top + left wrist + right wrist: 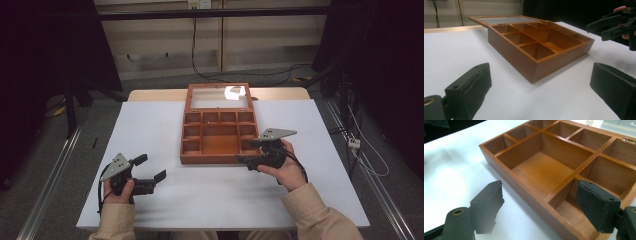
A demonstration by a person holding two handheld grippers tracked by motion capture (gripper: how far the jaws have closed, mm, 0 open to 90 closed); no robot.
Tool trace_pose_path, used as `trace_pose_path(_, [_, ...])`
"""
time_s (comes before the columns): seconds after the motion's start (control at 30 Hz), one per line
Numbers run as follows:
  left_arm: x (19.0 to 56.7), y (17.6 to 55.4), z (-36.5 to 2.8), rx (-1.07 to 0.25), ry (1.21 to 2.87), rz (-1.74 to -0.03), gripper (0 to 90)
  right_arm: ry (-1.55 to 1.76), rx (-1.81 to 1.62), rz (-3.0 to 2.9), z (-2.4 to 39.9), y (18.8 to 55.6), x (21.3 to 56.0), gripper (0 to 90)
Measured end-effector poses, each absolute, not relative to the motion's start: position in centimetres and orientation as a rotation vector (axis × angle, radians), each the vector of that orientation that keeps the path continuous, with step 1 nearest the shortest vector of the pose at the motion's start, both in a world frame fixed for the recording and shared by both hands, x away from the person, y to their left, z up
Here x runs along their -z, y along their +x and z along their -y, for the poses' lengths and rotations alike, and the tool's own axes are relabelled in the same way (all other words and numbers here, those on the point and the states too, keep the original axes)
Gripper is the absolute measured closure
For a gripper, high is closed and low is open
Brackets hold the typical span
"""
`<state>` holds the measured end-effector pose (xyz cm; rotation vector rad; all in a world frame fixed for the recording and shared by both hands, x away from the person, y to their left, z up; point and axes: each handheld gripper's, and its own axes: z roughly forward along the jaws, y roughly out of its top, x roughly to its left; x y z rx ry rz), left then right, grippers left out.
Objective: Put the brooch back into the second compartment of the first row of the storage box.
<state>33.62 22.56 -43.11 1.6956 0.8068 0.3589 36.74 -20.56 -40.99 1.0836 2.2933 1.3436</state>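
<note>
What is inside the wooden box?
The wooden box holds bare wooden compartments, all empty where visible. The right gripper's jaw covers part of one near corner compartment.

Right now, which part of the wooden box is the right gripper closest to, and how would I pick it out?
On the white table sits an open wooden box with a glass lid laid back. The right gripper, open, is at its near right corner. The small compartment there is beside the big middle compartment.
</note>
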Motion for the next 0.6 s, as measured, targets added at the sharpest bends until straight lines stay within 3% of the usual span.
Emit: trace_pose_path(0.6, [43.1, 33.5, -22.5, -0.364, 1.704, -0.803, 3.4, 1.076, -1.339, -2.291, 23.4, 33.3, 42.8, 20.1])
